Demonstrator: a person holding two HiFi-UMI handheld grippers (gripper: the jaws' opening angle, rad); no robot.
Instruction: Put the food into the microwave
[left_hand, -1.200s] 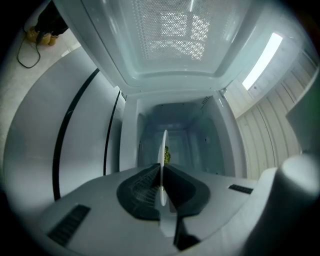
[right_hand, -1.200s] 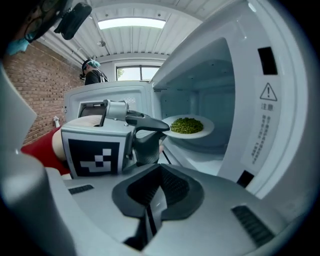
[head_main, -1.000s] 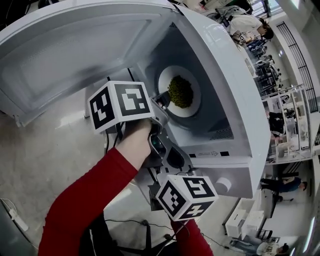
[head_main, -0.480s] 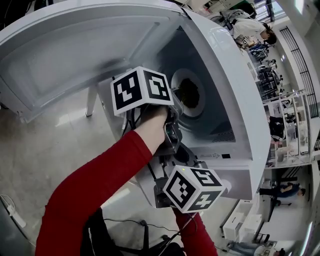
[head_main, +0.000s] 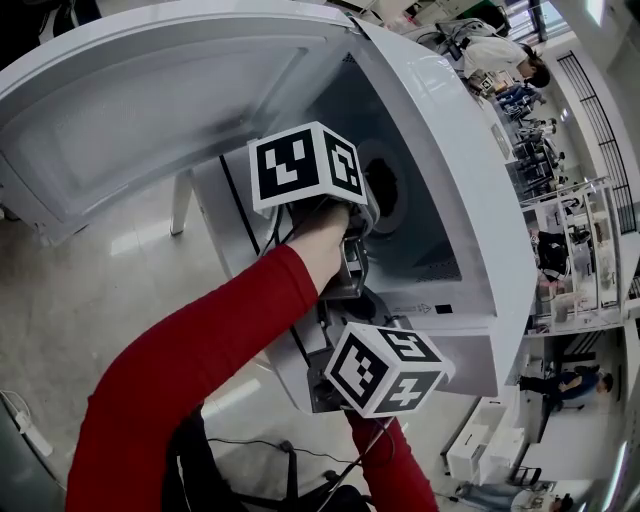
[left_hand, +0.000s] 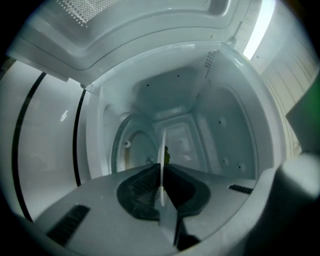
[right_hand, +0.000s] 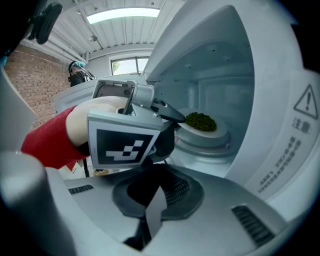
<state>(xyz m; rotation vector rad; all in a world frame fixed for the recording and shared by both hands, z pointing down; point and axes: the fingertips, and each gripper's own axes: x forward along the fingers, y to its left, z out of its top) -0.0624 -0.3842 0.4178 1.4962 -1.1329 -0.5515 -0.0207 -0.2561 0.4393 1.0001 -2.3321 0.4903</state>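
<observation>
A white plate (right_hand: 189, 128) of green food (right_hand: 201, 121) is held by its near rim inside the open white microwave (head_main: 470, 180), just above the round turntable (right_hand: 205, 142). My left gripper (left_hand: 161, 182) is shut on that rim; in its own view the plate (left_hand: 162, 162) stands edge-on between the pads, with a bit of food (left_hand: 167, 156) showing. In the head view the marker cube (head_main: 305, 165) hides most of the plate. My right gripper (right_hand: 155, 192) hangs back at the microwave's front, jaws together and nothing in them.
The microwave door (head_main: 150, 110) is swung wide open to the left. A control knob (head_main: 450, 372) sits on the front panel by the right gripper's cube. People stand at benches at the back right (head_main: 500, 50). Cables lie on the floor below (head_main: 250, 445).
My left gripper has carried the plate from the opening deeper into the microwave cavity, and its cube now covers most of the plate in the head view. The right gripper has hardly moved.
</observation>
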